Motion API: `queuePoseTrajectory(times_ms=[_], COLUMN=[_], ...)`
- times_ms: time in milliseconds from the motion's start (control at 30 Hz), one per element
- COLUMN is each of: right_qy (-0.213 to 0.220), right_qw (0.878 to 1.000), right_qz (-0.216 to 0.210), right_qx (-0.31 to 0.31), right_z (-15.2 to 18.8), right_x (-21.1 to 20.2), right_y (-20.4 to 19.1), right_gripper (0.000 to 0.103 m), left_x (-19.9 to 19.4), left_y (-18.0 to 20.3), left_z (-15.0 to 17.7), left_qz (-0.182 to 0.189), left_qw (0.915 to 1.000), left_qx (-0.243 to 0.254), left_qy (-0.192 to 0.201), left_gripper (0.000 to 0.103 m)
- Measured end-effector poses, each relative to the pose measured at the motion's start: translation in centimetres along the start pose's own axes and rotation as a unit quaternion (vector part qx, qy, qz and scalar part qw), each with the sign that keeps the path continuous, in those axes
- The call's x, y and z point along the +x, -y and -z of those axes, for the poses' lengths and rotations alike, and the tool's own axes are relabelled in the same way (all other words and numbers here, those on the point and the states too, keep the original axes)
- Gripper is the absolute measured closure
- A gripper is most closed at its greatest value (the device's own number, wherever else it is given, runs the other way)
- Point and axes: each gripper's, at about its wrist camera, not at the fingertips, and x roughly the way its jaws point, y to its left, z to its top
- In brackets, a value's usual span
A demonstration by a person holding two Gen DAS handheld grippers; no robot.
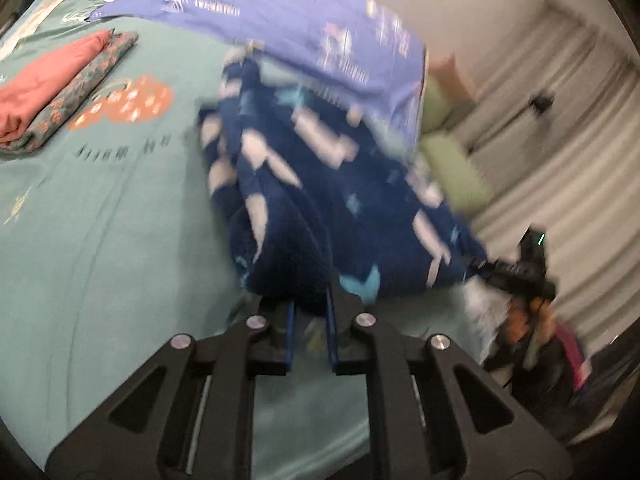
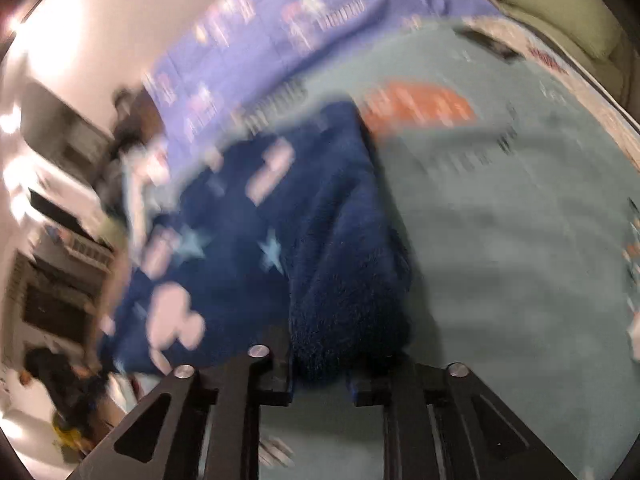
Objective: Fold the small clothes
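A navy fleece garment (image 1: pixel 304 184) with white patches and pale blue stars hangs bunched above the teal bed sheet (image 1: pixel 100 240). My left gripper (image 1: pixel 311 312) is shut on one folded edge of it. My right gripper (image 2: pixel 320 368) is shut on another thick fold of the same garment (image 2: pixel 280 220). In the left wrist view the right gripper (image 1: pixel 516 268) shows at the garment's far right corner. Both views are blurred by motion.
Two folded clothes, one salmon (image 1: pixel 48 80) and one patterned grey (image 1: pixel 84 88), lie side by side at the far left of the bed. A purple printed cover (image 1: pixel 304 20) lies across the back. Green cushions (image 1: pixel 452 160) and white curtains are to the right.
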Motion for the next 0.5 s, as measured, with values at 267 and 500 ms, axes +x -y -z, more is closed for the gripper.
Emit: queuePoseTrajectory(times_ms=[267, 500], right_qy=[0.048, 0.120], right_qw=[0.988, 0.971], right_qz=[0.146, 0.130], right_qx=[-0.011, -0.161], right_z=[2.1, 1.9], right_x=[-3.1, -2.9], right_y=[1.4, -7.8], right_gripper=[0.063, 0.063], left_x=[-3.4, -2.6], left_y=[-2.2, 1.8], left_z=[1.4, -2.9], left_qz=[-0.118, -0.099], left_qw=[0.9929, 0.9880], left_qx=[-0.007, 0.078], left_qy=[0.018, 0.090], left_gripper=[0.083, 0.069])
